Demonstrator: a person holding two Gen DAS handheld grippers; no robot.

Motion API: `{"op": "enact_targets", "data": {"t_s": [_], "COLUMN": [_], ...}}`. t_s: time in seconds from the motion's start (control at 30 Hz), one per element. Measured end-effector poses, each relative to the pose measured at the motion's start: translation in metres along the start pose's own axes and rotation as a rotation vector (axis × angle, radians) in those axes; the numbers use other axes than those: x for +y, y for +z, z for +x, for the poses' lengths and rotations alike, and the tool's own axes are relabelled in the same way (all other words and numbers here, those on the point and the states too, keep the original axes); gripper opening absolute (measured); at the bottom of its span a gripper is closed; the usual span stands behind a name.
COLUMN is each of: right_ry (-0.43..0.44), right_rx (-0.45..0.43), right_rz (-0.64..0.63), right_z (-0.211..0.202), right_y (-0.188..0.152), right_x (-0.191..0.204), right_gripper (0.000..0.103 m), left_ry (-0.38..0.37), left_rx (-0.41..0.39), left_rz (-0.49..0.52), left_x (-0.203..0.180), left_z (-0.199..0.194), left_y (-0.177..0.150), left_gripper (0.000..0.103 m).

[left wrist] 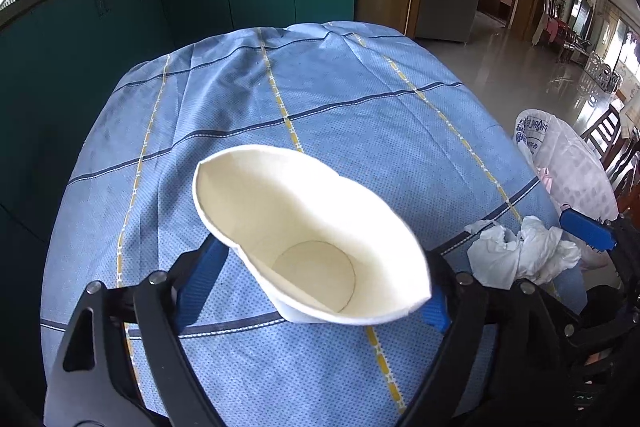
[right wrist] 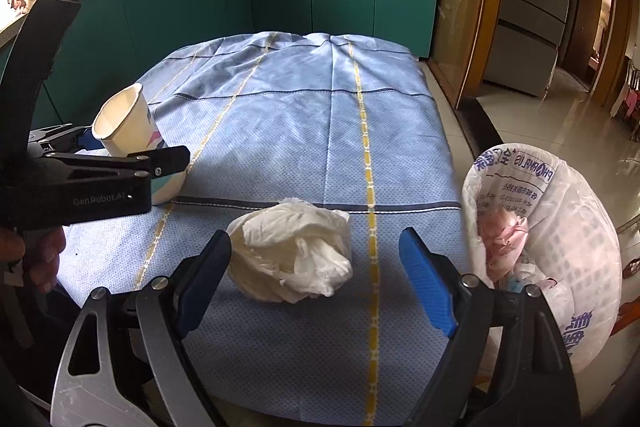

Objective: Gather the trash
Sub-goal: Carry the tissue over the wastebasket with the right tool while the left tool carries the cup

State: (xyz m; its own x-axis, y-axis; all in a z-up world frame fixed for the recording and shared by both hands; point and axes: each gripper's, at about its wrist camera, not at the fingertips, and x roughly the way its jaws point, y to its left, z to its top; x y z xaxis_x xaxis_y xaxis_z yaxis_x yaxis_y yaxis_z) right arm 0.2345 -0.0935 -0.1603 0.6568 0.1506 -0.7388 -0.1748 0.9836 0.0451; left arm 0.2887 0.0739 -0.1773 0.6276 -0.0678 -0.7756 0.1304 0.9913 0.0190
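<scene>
Desk [right wrist: 304,115] is covered by blue cloth; lined bin [right wrist: 552,227] sits just past its right edge. Paper cup [left wrist: 308,239] is pinched by left gripper [left wrist: 320,291], wall squashed oval: light, crushable. Tissue wad [right wrist: 296,251] lies between spread fingers of right gripper [right wrist: 316,275]; soft, best gripped mid-bulk.

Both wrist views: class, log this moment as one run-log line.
left gripper: shut on paper cup | right gripper: open, around crumpled tissue | bin bag: beside table, right
</scene>
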Motion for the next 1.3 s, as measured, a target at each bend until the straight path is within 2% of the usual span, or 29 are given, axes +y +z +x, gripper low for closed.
{"op": "enact_targets", "data": {"t_s": [0.17, 0.33, 0.4, 0.43, 0.5, 0.53, 0.77, 0.93, 1.3], "right_ry": [-0.013, -0.014, 0.008, 0.032, 0.046, 0.042, -0.001, -0.03, -0.077], "right_rx": [0.012, 0.007, 0.001, 0.003, -0.005, -0.015, -0.057, -0.071, -0.118], "right_rz": [-0.029, -0.056, -0.056, -0.054, -0.052, -0.061, -0.098, -0.096, -0.081], "right_z": [0.008, 0.01, 0.009, 0.008, 0.005, 0.002, -0.013, -0.019, -0.038], "right_y": [0.0, 0.0, 0.0, 0.0, 0.001, 0.002, 0.006, 0.006, 0.01], "right_x": [0.014, 0.023, 0.024, 0.024, 0.025, 0.026, 0.03, 0.027, 0.019], "right_gripper": [0.084, 0.083, 0.068, 0.056, 0.047, 0.04, 0.039, 0.039, 0.039], "left_ry": [0.026, 0.027, 0.023, 0.021, 0.018, 0.014, 0.004, 0.016, 0.032], "left_rx": [0.038, 0.043, 0.043, 0.042, 0.042, 0.041, 0.009, -0.043, -0.253], "left_rz": [-0.005, -0.021, -0.028, -0.03, -0.033, -0.036, -0.038, -0.044, -0.023], "left_x": [-0.003, 0.0, 0.001, 0.002, 0.004, 0.005, 0.004, 0.006, 0.003], "left_z": [0.015, 0.017, 0.017, 0.016, 0.016, 0.016, 0.008, -0.004, -0.054], "left_y": [0.0, 0.0, 0.0, 0.001, 0.001, 0.002, 0.003, 0.006, 0.011], "left_gripper": [0.087, 0.087, 0.085, 0.082, 0.075, 0.068, 0.065, 0.065, 0.065]}}
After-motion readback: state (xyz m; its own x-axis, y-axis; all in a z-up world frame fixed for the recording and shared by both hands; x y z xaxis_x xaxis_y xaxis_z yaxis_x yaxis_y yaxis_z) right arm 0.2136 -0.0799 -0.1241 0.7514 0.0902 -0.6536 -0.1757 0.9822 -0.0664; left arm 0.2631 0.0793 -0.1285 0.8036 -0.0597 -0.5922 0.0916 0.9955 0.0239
